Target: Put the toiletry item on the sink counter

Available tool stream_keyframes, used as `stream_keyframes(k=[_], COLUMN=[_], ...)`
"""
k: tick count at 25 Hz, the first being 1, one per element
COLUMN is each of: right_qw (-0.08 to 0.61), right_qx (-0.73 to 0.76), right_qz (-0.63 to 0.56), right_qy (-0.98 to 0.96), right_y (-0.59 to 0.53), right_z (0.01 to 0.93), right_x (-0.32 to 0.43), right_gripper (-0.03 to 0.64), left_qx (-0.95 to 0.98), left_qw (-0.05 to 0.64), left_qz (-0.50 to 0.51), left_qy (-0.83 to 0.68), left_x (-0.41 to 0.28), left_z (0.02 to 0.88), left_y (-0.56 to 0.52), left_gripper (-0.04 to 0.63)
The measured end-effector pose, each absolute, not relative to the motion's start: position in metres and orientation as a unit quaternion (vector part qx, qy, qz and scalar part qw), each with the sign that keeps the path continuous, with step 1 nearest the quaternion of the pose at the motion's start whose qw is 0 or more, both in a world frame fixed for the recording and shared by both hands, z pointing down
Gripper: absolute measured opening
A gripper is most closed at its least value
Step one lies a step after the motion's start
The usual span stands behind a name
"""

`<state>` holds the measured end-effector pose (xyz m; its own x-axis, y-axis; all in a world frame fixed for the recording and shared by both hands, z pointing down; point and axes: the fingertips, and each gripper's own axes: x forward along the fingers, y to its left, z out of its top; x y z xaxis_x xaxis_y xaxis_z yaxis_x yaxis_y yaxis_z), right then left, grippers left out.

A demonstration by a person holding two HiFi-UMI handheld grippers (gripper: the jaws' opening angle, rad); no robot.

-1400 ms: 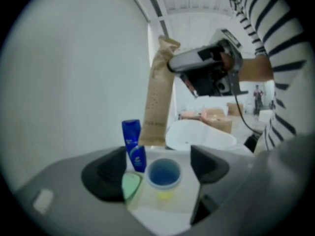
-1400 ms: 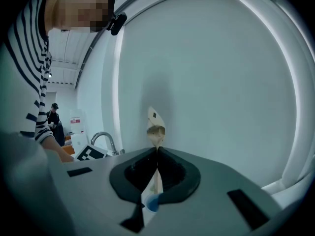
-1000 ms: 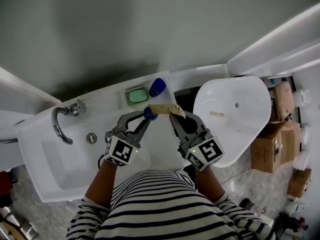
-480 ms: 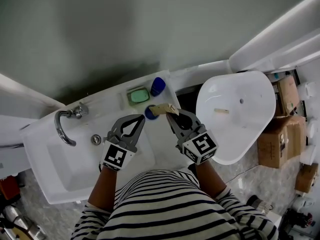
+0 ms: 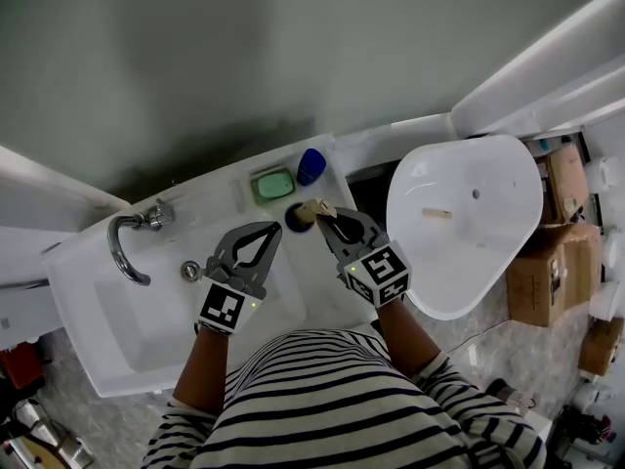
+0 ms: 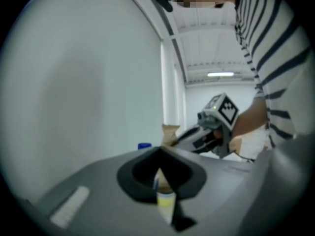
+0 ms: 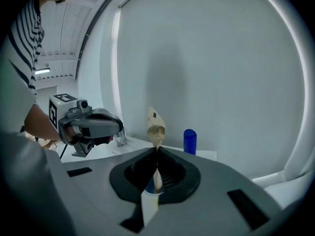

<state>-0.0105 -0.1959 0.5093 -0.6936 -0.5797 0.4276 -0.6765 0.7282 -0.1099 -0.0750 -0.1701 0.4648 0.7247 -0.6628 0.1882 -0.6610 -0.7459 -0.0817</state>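
The toiletry item is a tan tube (image 5: 314, 208) with a dark blue cap (image 5: 293, 217). My right gripper (image 5: 323, 217) is shut on its tan end and holds it over the back right of the white sink counter (image 5: 210, 201). In the right gripper view the tube (image 7: 156, 126) sticks up from the closed jaws of that gripper (image 7: 157, 150). My left gripper (image 5: 269, 231) hangs over the basin, left of the tube and apart from it, shut with nothing in it. In the left gripper view the tube (image 6: 170, 132) and the right gripper (image 6: 194, 136) show beyond the closed left gripper (image 6: 159, 150).
A green soap (image 5: 273, 184) in a dish and a blue bottle (image 5: 311, 166) stand at the counter's back edge, just behind the tube. The chrome faucet (image 5: 125, 245) is at the left. A white toilet (image 5: 469, 213) and cardboard boxes (image 5: 545, 262) are on the right.
My left gripper came off the tube's blue cap, drew back left and closed. The right gripper carried the tube a little left and toward the wall.
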Motion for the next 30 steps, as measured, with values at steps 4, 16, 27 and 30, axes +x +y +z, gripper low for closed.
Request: stream_keyframes(k=[4, 16, 27, 30], right_qw=[0.196, 0.214, 0.212, 0.215], right_qx=[0.341, 0.335, 0.344, 0.348], right_qz=[0.133, 0.157, 0.161, 0.16], right_qy=[-0.91, -0.904, -0.9, -0.898], right_y=[-0.197, -0.201, -0.208, -0.209], right_z=[0.518, 0.547, 0.554, 0.555], right_x=[-0.014, -0.017, -0.014, -0.013], right_gripper=[0.009, 0.009, 0.009, 0.009], left_qx=[-0.928, -0.927, -0.925, -0.925], left_qw=[0.004, 0.001, -0.005, -0.007], left_qz=[-0.102, -0.1, -0.093, -0.089], left_qy=[0.358, 0.361, 0.367, 0.37], left_x=[-0.077, -0.077, -0.078, -0.08], left_z=[0.462, 0.461, 0.463, 0.462], left_y=[-0.17, -0.172, -0.175, -0.175], left_gripper=[0.006, 0.006, 0.006, 0.006])
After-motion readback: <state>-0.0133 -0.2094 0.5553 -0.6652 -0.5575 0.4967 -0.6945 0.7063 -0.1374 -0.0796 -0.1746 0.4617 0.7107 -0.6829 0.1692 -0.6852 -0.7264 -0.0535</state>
